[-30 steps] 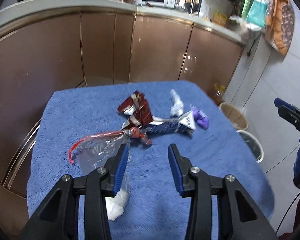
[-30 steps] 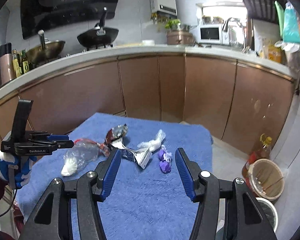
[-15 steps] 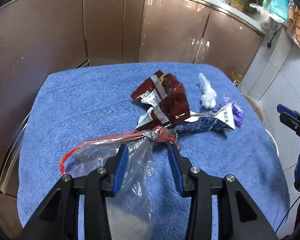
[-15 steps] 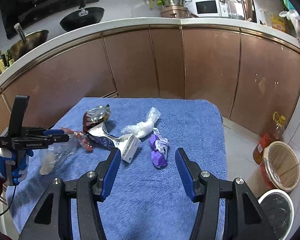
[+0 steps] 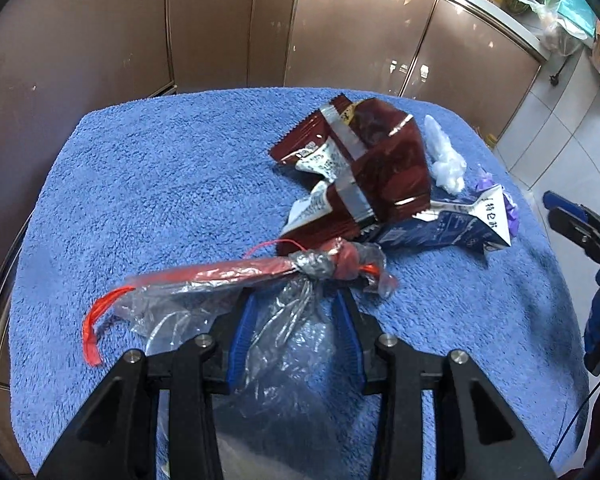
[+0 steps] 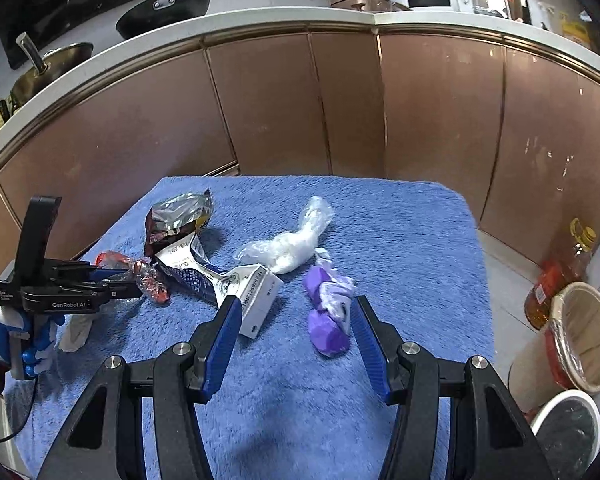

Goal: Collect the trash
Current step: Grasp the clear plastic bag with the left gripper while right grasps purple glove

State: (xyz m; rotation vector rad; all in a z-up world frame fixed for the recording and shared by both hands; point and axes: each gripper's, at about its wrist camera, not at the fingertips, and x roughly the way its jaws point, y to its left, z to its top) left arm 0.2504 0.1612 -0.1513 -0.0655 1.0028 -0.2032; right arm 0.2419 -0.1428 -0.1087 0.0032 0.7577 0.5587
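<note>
Trash lies on a blue towel (image 5: 160, 184). A clear plastic bag with a red drawstring (image 5: 236, 276) lies at the near left. My left gripper (image 5: 296, 304) is open, its blue fingers either side of the bag's gathered neck. Beyond lie a dark red snack wrapper (image 5: 380, 168), a blue and white carton (image 5: 448, 232) and a white plastic wad (image 5: 446, 156). In the right wrist view my right gripper (image 6: 296, 312) is open, low over the towel, with a purple wrapper (image 6: 328, 308) just inside its right finger and the carton (image 6: 252, 288) by its left finger.
Brown kitchen cabinets (image 6: 340, 100) curve around the far side. On the floor at the right stand a wicker bin (image 6: 584, 332), a white bin with a dark liner (image 6: 568, 432) and an oil bottle (image 6: 560, 276). The towel's right edge (image 6: 480, 280) drops to tiled floor.
My left gripper has moved forward and down until its fingers straddle the clear bag's neck. My right gripper has moved forward and down toward the purple wrapper. Both stay open.
</note>
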